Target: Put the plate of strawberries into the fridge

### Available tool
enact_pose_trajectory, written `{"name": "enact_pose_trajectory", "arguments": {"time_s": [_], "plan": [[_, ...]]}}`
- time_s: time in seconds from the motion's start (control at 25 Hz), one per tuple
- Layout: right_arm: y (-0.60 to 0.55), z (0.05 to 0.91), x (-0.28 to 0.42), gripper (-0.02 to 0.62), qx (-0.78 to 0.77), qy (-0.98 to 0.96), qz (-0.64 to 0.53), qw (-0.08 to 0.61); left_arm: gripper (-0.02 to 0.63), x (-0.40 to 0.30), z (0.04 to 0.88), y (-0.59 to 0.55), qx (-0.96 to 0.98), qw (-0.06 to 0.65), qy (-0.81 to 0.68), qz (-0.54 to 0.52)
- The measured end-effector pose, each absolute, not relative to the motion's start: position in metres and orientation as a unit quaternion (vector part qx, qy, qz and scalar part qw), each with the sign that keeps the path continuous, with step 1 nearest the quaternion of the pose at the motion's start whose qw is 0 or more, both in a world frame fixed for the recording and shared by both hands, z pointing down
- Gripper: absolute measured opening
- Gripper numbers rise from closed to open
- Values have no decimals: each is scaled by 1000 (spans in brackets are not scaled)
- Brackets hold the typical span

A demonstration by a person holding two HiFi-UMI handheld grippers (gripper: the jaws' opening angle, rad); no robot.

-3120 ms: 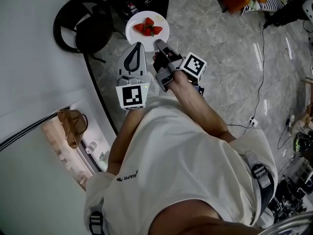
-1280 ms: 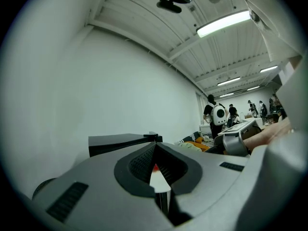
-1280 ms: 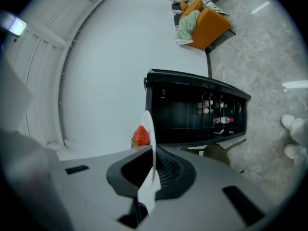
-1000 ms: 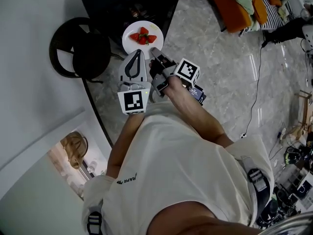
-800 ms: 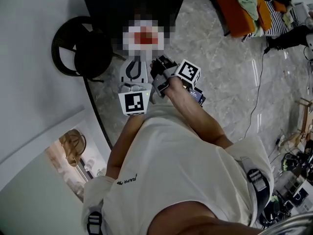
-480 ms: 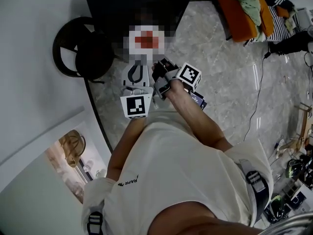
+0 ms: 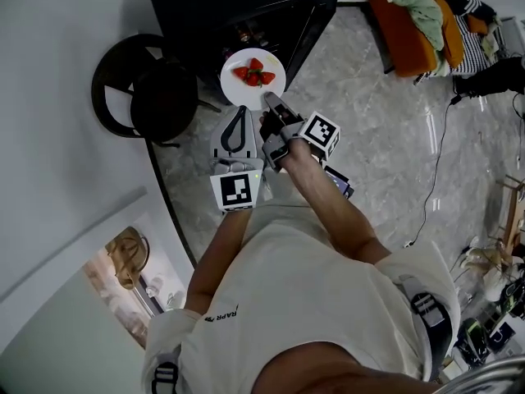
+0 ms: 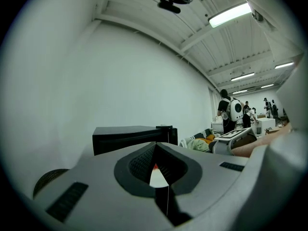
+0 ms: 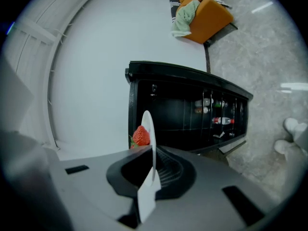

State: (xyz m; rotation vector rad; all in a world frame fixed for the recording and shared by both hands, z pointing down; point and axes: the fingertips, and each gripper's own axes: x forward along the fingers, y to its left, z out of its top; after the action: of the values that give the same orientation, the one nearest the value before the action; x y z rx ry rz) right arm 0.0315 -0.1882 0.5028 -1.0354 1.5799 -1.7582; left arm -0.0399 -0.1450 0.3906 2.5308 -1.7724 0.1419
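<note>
A white plate (image 7: 253, 84) with several red strawberries (image 7: 254, 75) hangs above the floor, just in front of the black fridge (image 7: 234, 6). My right gripper (image 7: 269, 102) is shut on the plate's near rim. In the right gripper view the plate (image 9: 148, 129) stands edge-on between the jaws, with a strawberry (image 9: 141, 136) to its left and the fridge (image 9: 192, 107) behind. My left gripper (image 7: 239, 113) is shut and empty, its tips just below the plate's rim. In the left gripper view its closed jaws (image 8: 156, 146) point at the fridge (image 8: 130, 136).
A black round chair (image 7: 152, 89) stands left of the fridge by the white wall. Bottles (image 9: 216, 109) sit on the fridge's dark shelves. An orange seat with clothes (image 7: 414, 11) is at the upper right. A cable (image 7: 433, 154) crosses the marble floor. People (image 8: 230, 110) stand far off.
The plate and both grippers have moved closer to the fridge, which now fills more of the top of the head view. The right gripper's grip on the rim is unchanged.
</note>
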Motion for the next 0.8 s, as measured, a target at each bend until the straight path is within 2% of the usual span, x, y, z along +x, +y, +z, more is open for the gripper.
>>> {"name": "enact_pose_trajectory", "arguments": {"time_s": [0.8], "plan": [[-247, 597, 24, 20, -430, 566, -655, 256, 0, -52, 445, -183, 798, 68, -597, 43]]}}
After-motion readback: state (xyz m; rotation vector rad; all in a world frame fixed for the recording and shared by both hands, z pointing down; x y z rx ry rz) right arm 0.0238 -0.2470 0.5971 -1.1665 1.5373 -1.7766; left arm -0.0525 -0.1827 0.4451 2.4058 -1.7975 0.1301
